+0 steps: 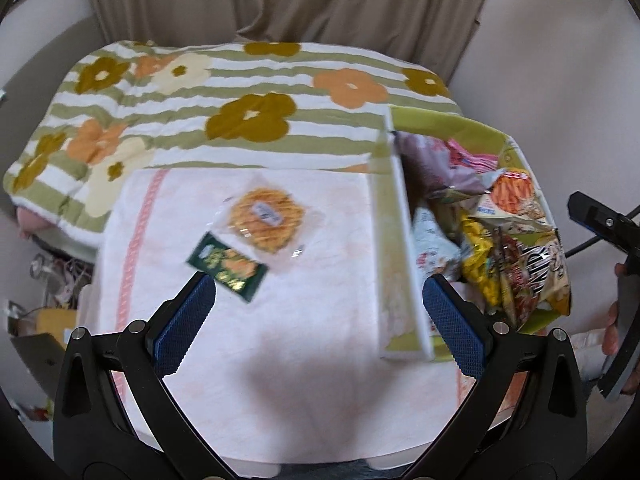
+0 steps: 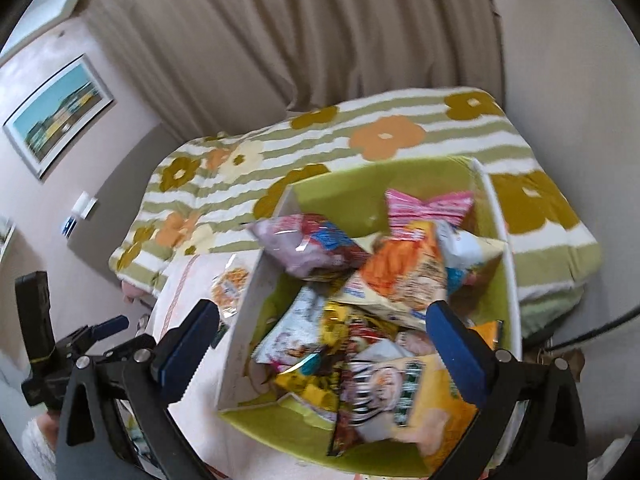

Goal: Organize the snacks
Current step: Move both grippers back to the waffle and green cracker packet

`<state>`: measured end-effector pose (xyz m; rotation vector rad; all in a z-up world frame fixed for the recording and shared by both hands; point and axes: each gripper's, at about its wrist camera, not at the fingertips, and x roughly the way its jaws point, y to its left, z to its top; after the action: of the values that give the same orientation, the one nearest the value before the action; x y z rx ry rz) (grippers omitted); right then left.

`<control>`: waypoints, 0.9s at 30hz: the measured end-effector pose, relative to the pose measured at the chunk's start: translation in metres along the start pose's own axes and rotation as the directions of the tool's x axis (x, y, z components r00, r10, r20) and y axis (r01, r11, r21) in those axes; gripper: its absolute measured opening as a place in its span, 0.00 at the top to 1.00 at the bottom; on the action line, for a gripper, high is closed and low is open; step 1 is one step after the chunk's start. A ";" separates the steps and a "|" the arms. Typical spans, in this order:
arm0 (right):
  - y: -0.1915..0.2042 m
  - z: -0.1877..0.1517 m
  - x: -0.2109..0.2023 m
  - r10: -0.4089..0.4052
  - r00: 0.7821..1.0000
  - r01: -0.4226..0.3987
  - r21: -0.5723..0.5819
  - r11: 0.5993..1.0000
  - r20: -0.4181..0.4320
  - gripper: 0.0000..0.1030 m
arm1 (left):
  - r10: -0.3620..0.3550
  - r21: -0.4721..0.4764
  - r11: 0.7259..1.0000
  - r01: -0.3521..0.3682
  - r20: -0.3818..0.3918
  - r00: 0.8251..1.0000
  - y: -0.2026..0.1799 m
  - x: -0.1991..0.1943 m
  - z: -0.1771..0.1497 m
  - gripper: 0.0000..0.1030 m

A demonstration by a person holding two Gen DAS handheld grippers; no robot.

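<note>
So you've got both sets of tongs wide open and empty, your right gripper [image 2: 320,344] over the green box [image 2: 372,184] crammed with snack bags, your left gripper [image 1: 320,320] above the towel [image 1: 320,360], where the waffle pack [image 1: 264,218] and green packet [image 1: 226,266] lie sorted out.

No legible text found. Printing shows on the snack packets [image 2: 384,320] in the green box [image 2: 372,196], the round cracker's label [image 1: 267,213] and the dark green packet [image 1: 226,267], all too blurred to read.
</note>
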<state>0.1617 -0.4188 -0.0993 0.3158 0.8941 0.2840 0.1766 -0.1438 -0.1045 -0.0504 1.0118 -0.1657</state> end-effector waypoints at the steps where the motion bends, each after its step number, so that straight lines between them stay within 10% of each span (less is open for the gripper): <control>1: 0.008 0.000 0.000 0.003 1.000 -0.003 -0.020 1.000 0.001 0.00 | 0.005 -0.003 1.000 -0.006 -0.001 1.000 0.005 -0.001 -0.001 0.00; 27: 0.193 -0.016 0.155 -0.055 0.991 0.018 -0.281 0.960 -0.125 0.00 | -0.061 0.136 0.988 0.077 -0.120 0.991 0.176 0.071 0.049 0.00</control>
<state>0.2199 -0.1817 -0.1452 0.0182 0.9751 0.3958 0.2755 0.0163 -0.1591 0.0531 1.1126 -0.3056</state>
